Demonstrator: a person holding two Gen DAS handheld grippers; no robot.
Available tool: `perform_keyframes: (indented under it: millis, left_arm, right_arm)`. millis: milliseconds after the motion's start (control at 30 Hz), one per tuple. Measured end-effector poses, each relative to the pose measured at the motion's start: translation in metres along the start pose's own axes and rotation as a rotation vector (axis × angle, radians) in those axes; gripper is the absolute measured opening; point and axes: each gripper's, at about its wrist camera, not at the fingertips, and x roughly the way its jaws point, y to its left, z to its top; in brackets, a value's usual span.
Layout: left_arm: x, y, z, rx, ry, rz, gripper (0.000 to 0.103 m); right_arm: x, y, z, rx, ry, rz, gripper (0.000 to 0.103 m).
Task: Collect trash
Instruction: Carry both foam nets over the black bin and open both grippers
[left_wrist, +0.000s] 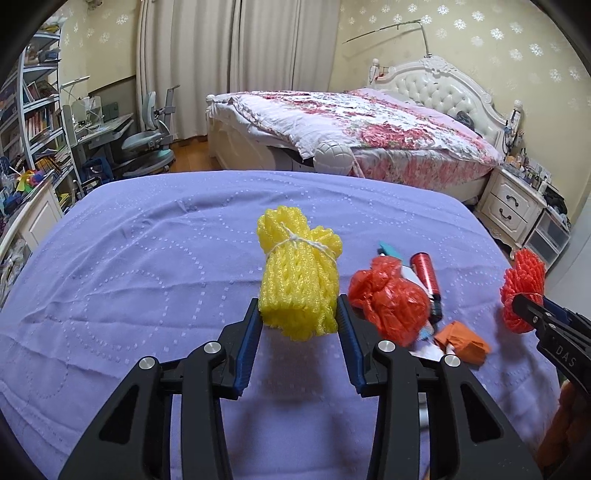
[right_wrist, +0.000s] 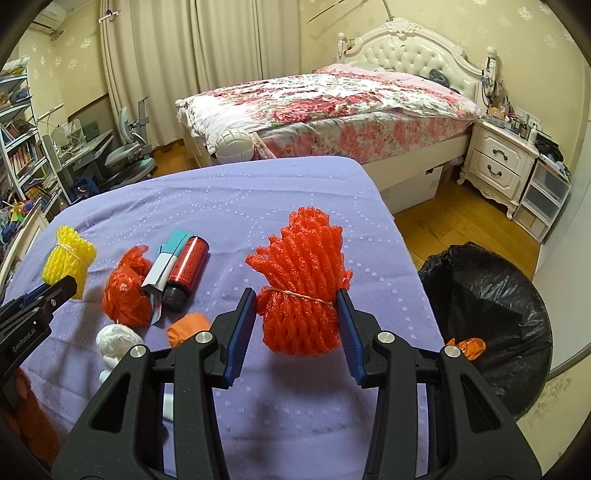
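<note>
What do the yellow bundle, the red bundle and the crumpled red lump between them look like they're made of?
Yellow bundle: soft foam netting, matte, open mesh pattern, tied with white string. Red bundle: apparently the same foam net, tied likewise. Crumpled red lump: thin plastic film, probably a bag, glossy and slightly translucent, with sharp wrinkles.

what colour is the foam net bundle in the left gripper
Yellow foam net bundle, clearest in the left wrist view.

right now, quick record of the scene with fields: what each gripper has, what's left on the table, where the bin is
left gripper: shut on yellow foam net bundle
right gripper: shut on red foam net bundle
left on purple cloth: red plastic bag, red can, orange scrap, white wad
black bin bag: on the floor off the table's right edge
</note>
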Motion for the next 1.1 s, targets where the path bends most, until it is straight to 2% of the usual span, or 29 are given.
perform_keyframes:
  millis: [200, 533, 867, 1100]
  left_arm:
    - [-0.025, -0.018, -0.008, 0.024, -0.033, -0.045, 0.041]
    - [-0.047, -0.077, -0.017, 0.113, -0.068, -0.163, 0.041]
    - [-0.037, -0.155, -0.025, 0.216, -0.058, -0.282, 0.041]
    - [-0.025, -0.203, -0.029, 0.290, -0.051, -0.327, 0.041]
  right_arm:
    - [-0.025, -0.013, -0.009, 0.011, -0.030, -0.016, 0.042]
    - [-0.060, -0.058, -0.025, 0.067, -0.076, -0.104, 0.042]
    - [-0.070, -0.123, -0.040, 0.160, -0.066, -0.209, 0.043]
    - [-0.071, -0.155, -0.044, 0.202, -0.069, -0.264, 0.043]
